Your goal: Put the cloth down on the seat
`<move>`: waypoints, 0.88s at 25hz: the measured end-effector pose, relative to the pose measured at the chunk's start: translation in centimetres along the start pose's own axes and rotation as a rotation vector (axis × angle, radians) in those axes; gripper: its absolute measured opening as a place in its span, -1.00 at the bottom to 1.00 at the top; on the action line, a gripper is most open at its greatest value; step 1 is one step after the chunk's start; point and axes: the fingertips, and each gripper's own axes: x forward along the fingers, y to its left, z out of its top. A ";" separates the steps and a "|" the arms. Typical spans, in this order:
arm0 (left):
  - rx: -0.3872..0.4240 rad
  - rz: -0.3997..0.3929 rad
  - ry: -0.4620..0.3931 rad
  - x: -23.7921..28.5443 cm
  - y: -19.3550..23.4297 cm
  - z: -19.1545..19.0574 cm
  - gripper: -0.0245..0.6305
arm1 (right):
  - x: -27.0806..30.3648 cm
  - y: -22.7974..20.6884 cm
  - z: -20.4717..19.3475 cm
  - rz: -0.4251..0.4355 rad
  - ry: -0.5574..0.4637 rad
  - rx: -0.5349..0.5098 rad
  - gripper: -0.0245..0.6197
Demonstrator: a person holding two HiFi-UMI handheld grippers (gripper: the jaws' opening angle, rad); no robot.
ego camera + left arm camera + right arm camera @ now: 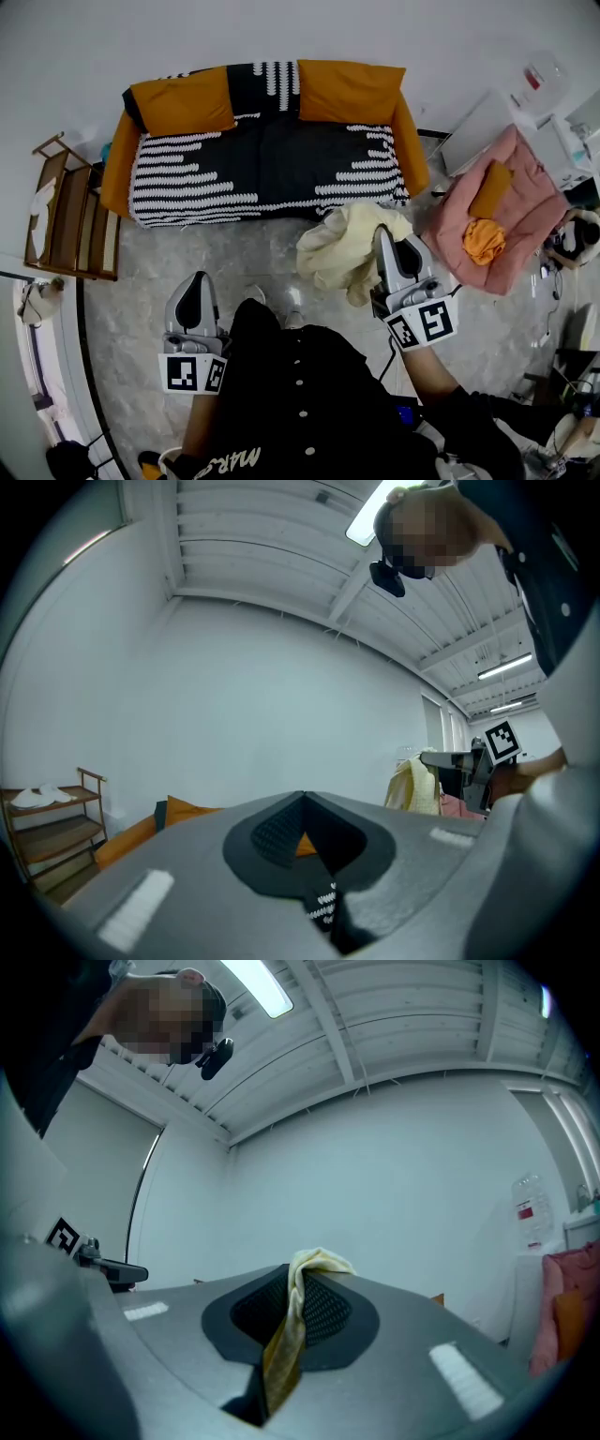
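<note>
A pale yellow cloth (342,248) hangs bunched from my right gripper (382,234), just in front of the sofa's right end. In the right gripper view the jaws are shut on a fold of the cloth (300,1283), which pokes up between them. The sofa seat (267,169) is black with white stripes, with orange cushions (183,101) at its back. My left gripper (194,298) is held low over the floor, jaws shut with nothing in them; in the left gripper view its closed tips (305,799) point at the wall above the sofa.
A wooden shelf rack (66,216) stands left of the sofa. A pink seat (511,211) with an orange cloth (483,241) on it sits at the right. The floor (206,258) is grey marble. White appliances stand at the far right.
</note>
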 end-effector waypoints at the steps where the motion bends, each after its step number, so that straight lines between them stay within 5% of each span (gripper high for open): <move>1: 0.000 0.002 0.000 0.2 0.0 -0.1 -0.93 | 0.2 -0.1 -0.3 0.004 0.007 0.002 -0.77; 22: -0.016 -0.047 0.010 9.1 3.7 -0.5 -0.93 | 8.1 -2.2 -1.4 0.002 0.016 0.000 -0.77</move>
